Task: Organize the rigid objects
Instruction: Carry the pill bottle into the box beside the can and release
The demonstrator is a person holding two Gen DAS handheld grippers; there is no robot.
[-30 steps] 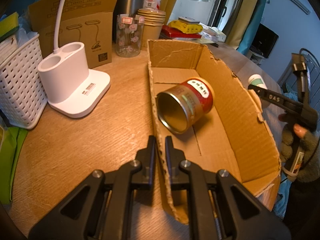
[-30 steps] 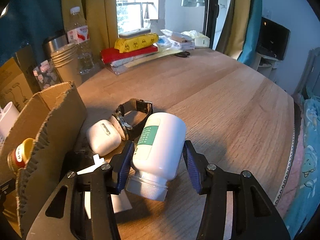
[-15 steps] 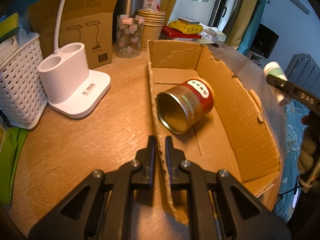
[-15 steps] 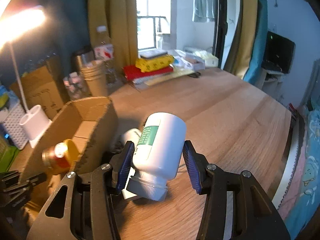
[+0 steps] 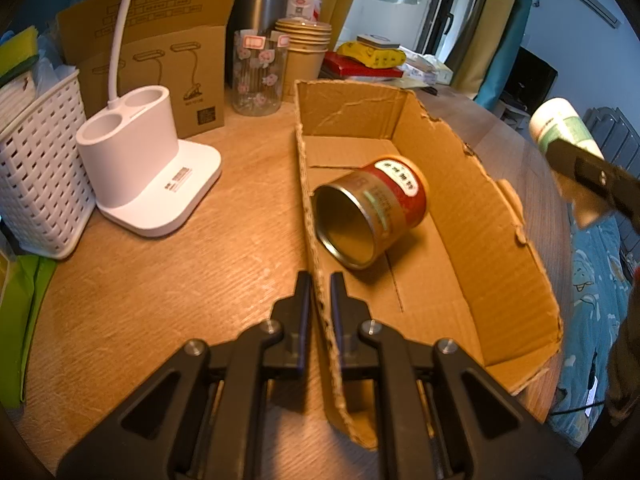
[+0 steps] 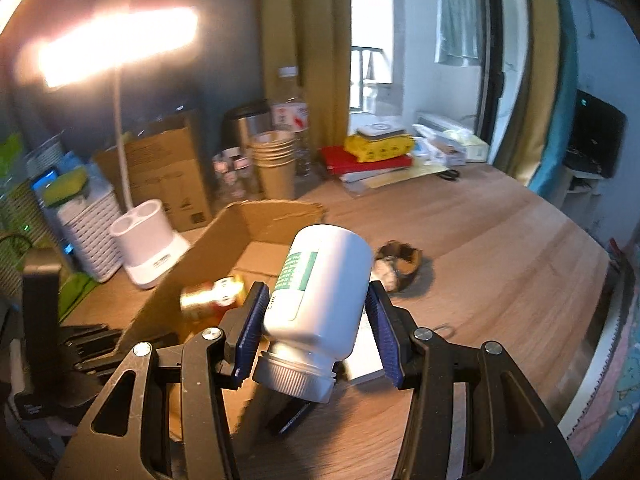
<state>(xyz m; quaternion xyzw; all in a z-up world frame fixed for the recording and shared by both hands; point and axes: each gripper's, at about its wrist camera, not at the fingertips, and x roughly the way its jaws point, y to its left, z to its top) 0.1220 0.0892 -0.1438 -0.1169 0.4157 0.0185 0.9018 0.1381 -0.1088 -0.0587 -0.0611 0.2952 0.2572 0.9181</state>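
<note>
White pill bottle (image 6: 320, 280), cap toward the camera, is clamped between the right gripper (image 6: 316, 330) pads above the cardboard box (image 5: 480, 216) rim. Left gripper (image 5: 320, 300) pinches the box's near wall; a tin can (image 5: 372, 220) lies inside.

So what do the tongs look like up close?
Both tongs are black plastic frames with triangle-shaped cut-outs and round silver bolts. The left tongs have thin flat fingers with blue inner faces. The right tongs carry blue ribbed pads. Seen from the left camera, one right finger bears small white lettering, too blurred to read.
</note>
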